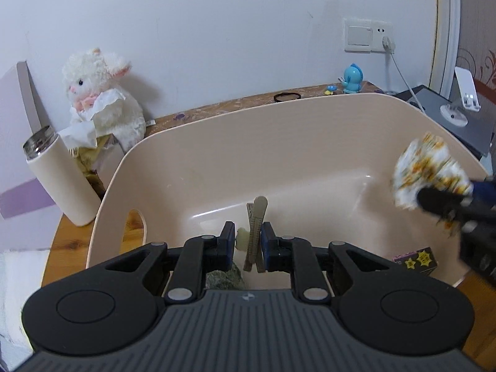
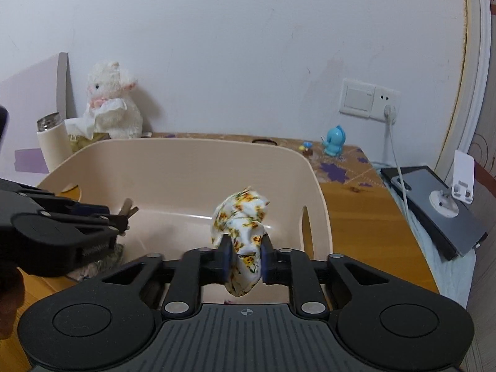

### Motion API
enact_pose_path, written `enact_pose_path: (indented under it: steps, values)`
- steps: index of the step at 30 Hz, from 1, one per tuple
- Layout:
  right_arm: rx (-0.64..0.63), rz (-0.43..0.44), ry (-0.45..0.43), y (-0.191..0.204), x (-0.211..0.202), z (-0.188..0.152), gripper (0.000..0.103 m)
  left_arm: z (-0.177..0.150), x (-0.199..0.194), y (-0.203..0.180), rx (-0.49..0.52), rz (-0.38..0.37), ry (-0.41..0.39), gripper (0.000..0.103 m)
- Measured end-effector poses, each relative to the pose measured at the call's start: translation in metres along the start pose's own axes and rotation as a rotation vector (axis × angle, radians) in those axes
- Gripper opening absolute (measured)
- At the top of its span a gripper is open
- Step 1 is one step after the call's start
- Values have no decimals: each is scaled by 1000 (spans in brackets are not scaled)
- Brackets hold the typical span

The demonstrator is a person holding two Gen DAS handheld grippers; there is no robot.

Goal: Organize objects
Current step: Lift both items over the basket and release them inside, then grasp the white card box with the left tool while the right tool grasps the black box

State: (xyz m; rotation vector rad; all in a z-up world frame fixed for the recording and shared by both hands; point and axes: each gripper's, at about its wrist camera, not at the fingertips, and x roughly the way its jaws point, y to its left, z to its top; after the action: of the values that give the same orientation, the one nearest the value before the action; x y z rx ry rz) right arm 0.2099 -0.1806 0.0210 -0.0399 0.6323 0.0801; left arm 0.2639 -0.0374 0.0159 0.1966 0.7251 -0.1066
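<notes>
While both grippers hang over the beige basin [image 1: 279,142], each one is clenched on its own item.

Over the basin's near left part, the left gripper [image 1: 248,241] pinches a tan hair clip [image 1: 256,232] upright between its blue pads, the clip's tip rising above them; a pale green piece [image 1: 242,238] sits just beside it. Over the right half of the basin, the right gripper [image 2: 246,259] grasps a white cloth scrunchie with yellow flowers [image 2: 241,220], which bulges above and below its fingers. A small dark box with yellow stars [image 1: 417,259] lies at the basin's near right edge. On the table [image 2: 356,217] behind stand a white plush lamb [image 1: 99,99], a cream flask [image 1: 59,176] and a blue toy figure [image 1: 352,79].
</notes>
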Motion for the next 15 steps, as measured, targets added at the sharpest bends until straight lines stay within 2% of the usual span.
enact_pose_path:
  steps: [1, 2, 4, 5, 7, 10, 14, 15]
  values:
    - [1, 2, -1, 0, -1, 0, 36, 0, -2, 1, -7, -2, 2, 30]
    - [3, 6, -5, -1, -2, 0, 37, 0, -5, 2, -10, 0, 1, 46]
    - [4, 13, -18, -1, -9, -1, 54, 0, -14, 4, -8, 11, -20, 66]
    - [1, 10, -29, 0, -14, -1, 59, -1, -19, 4, -5, 16, -32, 71]
    - [-4, 2, -50, 1, -23, -1, 69, -2, -30, 6, 5, 18, -50, 72]
    - [-2, -1, -72, 2, -39, -4, 76, -6, -48, 12, 6, 20, -67, 78]
    - [5, 4, -93, 6, -61, -10, 80, -15, -69, 23, -39, 33, -76, 81]
    - [7, 3, -94, 7, -66, -13, 83, -19, -73, 27, -54, 27, -70, 82]
